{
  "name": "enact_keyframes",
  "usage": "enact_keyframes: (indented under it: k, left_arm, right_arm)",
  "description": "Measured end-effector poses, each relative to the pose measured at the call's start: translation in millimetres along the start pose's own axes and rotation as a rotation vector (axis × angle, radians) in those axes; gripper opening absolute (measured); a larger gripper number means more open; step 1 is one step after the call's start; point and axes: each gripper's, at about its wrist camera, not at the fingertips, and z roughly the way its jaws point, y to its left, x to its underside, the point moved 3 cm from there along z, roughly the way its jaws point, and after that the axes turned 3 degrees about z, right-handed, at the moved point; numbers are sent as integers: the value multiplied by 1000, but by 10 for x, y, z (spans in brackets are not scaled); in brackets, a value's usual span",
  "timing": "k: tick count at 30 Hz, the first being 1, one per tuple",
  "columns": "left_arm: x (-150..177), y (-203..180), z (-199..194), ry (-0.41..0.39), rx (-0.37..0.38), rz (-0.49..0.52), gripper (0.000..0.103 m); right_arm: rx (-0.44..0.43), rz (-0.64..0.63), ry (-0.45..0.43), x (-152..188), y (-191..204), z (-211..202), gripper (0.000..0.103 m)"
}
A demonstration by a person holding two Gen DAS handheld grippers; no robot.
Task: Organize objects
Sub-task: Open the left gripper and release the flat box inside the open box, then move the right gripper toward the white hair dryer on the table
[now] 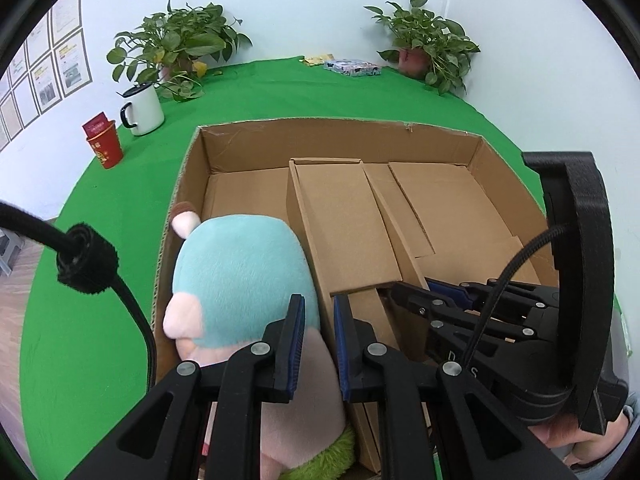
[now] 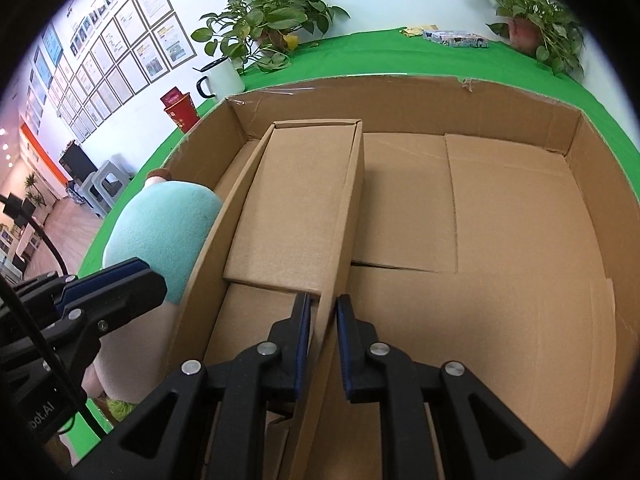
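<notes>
Left wrist view: your left gripper [image 1: 319, 336] hangs over the near left part of the big cardboard box [image 1: 320, 126]. Its pads stand close together with a narrow gap; the left wall of the cardboard insert [image 1: 320, 264] and the side of the plush toy [image 1: 244, 272] lie in that gap, but you cannot tell whether the pads press on either. The plush toy, teal with pink parts, fills the box's left compartment, lying against the box's left wall. Your right gripper [image 1: 394, 290] reaches in from the right, low over the insert's near end. On the green tablecloth [image 1: 280, 92] left of the box stand a white mug [image 1: 142, 109] and a red cup [image 1: 105, 145]; two potted plants and a small printed box [image 1: 352, 67] sit behind the box by the wall.

Right wrist view: your right gripper [image 2: 323, 340] straddles the insert's right wall [image 2: 340, 248], pads nearly together with the thin cardboard pinched between them. Left of that wall lies the insert's floor; right of it the box's bare bottom. The plush toy [image 2: 160, 232] sits beyond the insert's left wall, with your left gripper [image 2: 124, 276] just in front of it.
</notes>
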Motion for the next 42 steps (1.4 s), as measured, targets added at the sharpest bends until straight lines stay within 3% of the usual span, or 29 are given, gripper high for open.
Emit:
enact_keyframes:
  k: [6,8,10,11,14,18,21,26,34,37,42]
  left_arm:
    - [100,-93,-112,-9,-10,20,15]
    - [137,-111,-178,-19,-8,21,20]
    - [182,-122,-270,-44,-24,21,34]
    - [209,-127,-315,-57,-36,18,37]
    - [328,-168,-479,-98,-48,8,38]
    - [520,-329,-755,-180,-115,14,71]
    - [608,-477,-940,-238,-150,26,81]
    - [683,-725,-1090,-249,-105,15,83]
    - [810,-1047,-1357,-309,-116,16,84]
    - [932,-1127,-1447,-319,-145,15,97]
    - [1146,-1180,-1595,-353,-177,0,97]
  right_arm:
    - [-68,88,0,-13,-101,-29,19]
    - [-83,118,-30,-34,-171,-150,38]
    - [-51,94,-109,-22,-213,-390,76]
    - [-37,82,-141,0,-222,-500,80]
    - [24,51,-230,150,-273,-881,81]
    - [126,8,-319,459,-315,-1263,83]
    - [183,0,-346,700,-330,-1401,83]
    - [194,11,-365,1018,-324,-1557,83]
    - [169,13,-338,1304,-325,-1719,83]
    - [185,-26,-372,1409,-250,-1779,83]
    - [190,-57,-456,1521,-192,-1945,83]
